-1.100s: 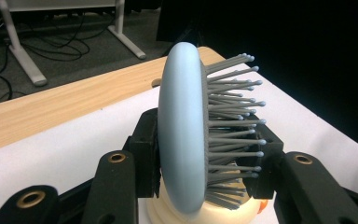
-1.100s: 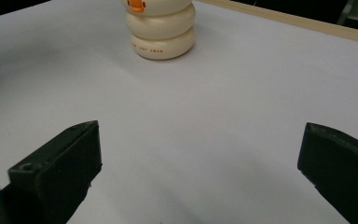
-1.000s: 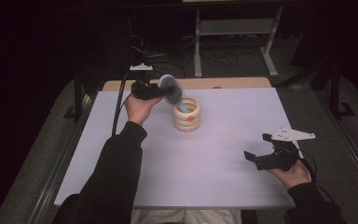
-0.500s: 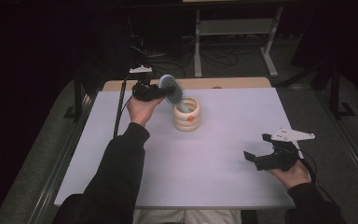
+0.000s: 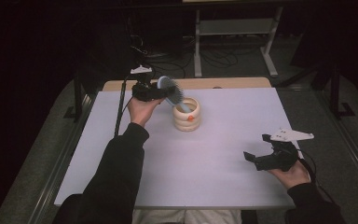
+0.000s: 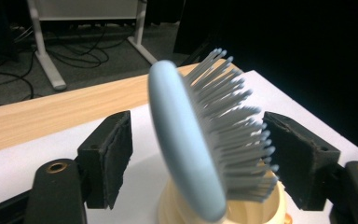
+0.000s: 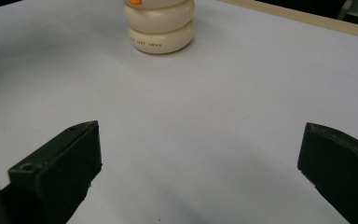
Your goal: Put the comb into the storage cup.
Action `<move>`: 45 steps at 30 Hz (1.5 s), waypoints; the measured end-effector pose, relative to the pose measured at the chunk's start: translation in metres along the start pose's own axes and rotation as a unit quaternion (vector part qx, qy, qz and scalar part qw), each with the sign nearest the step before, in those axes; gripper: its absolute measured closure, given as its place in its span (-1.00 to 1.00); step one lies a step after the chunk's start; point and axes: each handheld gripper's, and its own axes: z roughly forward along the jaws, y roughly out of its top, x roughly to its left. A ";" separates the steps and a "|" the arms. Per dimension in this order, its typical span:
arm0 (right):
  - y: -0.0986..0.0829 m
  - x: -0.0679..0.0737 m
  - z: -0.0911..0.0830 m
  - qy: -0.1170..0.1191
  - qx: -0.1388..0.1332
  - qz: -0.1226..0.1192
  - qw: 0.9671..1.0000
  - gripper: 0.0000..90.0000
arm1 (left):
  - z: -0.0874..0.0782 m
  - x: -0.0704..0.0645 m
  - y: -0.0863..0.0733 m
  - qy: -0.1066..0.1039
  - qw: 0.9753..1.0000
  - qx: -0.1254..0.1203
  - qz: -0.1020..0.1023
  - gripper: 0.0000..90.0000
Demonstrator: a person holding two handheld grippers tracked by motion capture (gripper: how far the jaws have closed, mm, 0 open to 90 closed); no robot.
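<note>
Standing a pale-blue plastic hairbrush handle-down in the cream ribbed holder near the table's far edge, the left gripper, jaws wide, next withdraws clear; right gripper idles open.

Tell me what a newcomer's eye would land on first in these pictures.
First comes the light blue hairbrush, standing tilted with its handle down inside the cream ringed holder at the far middle of the white table. The left hand-held gripper sits around the brush head with both jaws apart from it. The right hand-held gripper waits open near the table's right front edge.
</note>
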 end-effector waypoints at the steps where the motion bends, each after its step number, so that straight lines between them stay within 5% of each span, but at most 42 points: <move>1: 0.000 0.000 0.000 0.000 0.001 0.001 1.000 -1.00 | -0.001 0.001 0.000 0.002 1.000 0.001 0.000 -0.47; 10: 0.000 0.001 0.001 0.000 0.004 0.000 1.000 -1.00 | -0.009 0.010 -0.004 -0.014 1.000 -0.005 -0.008 -0.99; 12: 0.000 0.001 0.001 0.000 0.004 0.000 1.000 -1.00 | -0.012 0.011 -0.004 -0.032 0.999 -0.009 -0.002 -1.00; 17: 0.000 0.001 0.001 0.000 0.002 0.000 1.000 -1.00 | -0.019 0.011 -0.002 -0.038 0.999 0.000 0.015 -1.00; 22: 0.000 0.001 0.001 0.000 0.002 0.000 1.000 -1.00 | -0.033 0.014 -0.004 -0.039 0.998 -0.015 0.036 -1.00; 31: -0.001 0.000 0.002 0.002 -0.003 0.006 1.000 -1.00 | -0.059 0.028 -0.016 -0.038 0.998 -0.045 0.035 -1.00; 45: -0.001 0.000 0.000 0.000 -0.006 0.005 1.000 -1.00 | -0.091 0.041 -0.027 -0.039 0.997 -0.042 0.044 -1.00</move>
